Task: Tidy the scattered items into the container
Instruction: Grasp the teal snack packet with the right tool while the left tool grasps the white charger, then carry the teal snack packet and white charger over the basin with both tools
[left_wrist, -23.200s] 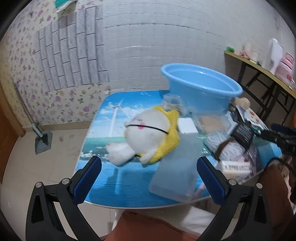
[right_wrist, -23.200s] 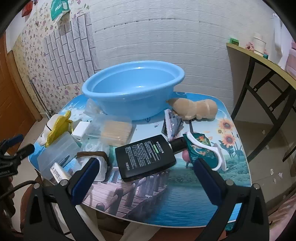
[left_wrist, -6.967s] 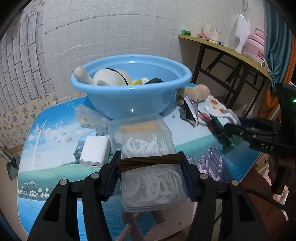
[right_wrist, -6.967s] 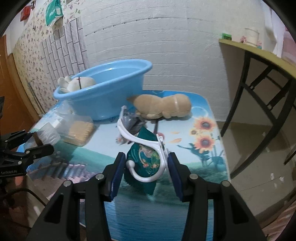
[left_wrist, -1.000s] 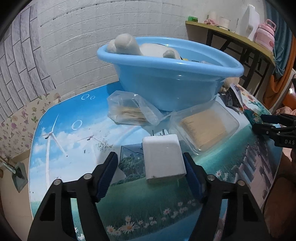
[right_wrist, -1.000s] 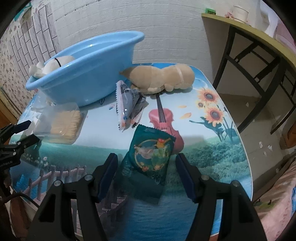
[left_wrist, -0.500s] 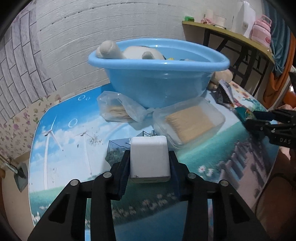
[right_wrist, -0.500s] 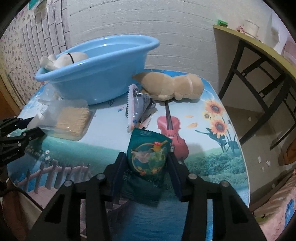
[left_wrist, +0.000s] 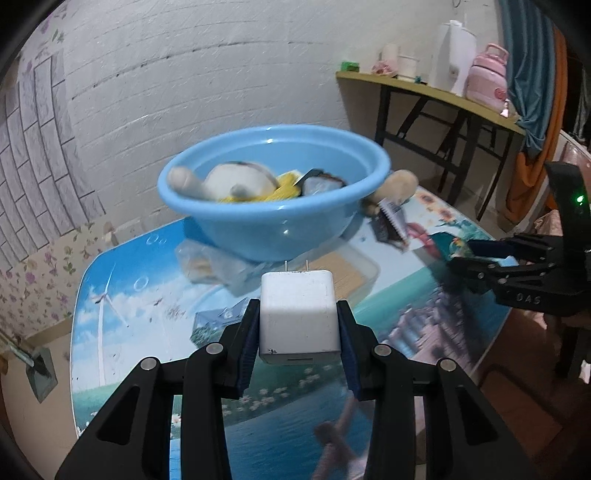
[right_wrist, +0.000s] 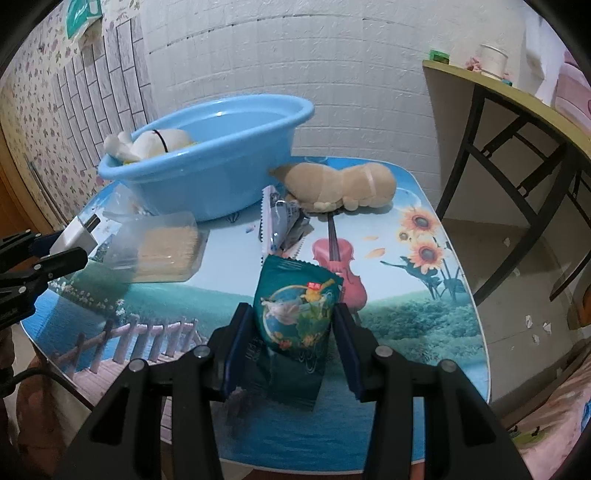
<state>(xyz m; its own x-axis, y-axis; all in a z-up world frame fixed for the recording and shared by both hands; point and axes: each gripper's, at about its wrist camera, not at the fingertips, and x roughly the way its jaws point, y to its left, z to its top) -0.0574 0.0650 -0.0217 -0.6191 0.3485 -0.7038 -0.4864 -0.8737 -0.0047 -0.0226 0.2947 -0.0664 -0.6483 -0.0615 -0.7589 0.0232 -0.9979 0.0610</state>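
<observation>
The left gripper (left_wrist: 299, 334) is clamped on a white charger (left_wrist: 298, 317), its blue pads pressed against both sides and the two metal prongs pointing forward toward the basin (left_wrist: 275, 206). The charger is off the table (left_wrist: 122, 321), held in the air in front of the basin. The right gripper (right_wrist: 293, 338) has its jaws closed in on a green snack packet (right_wrist: 297, 314), which bulges between the pads, its lower end hanging down toward the tabletop.

The blue basin stands at the far side of the table and already holds a white plush toy (left_wrist: 236, 182) with something yellow beside it (the rest of its contents are blurred).

The left wrist view looks into the basin and shows the right gripper off to the side with the green packet at its tips. The right wrist view shows what the other hides or barely catches: a tan plush toy (right_wrist: 340, 186) lying beside the basin, a silver wrapper (right_wrist: 282, 225) just in front of it, and a clear box of toothpicks (right_wrist: 164, 247) near the basin's base, with the left gripper and charger at the picture's left edge.
</observation>
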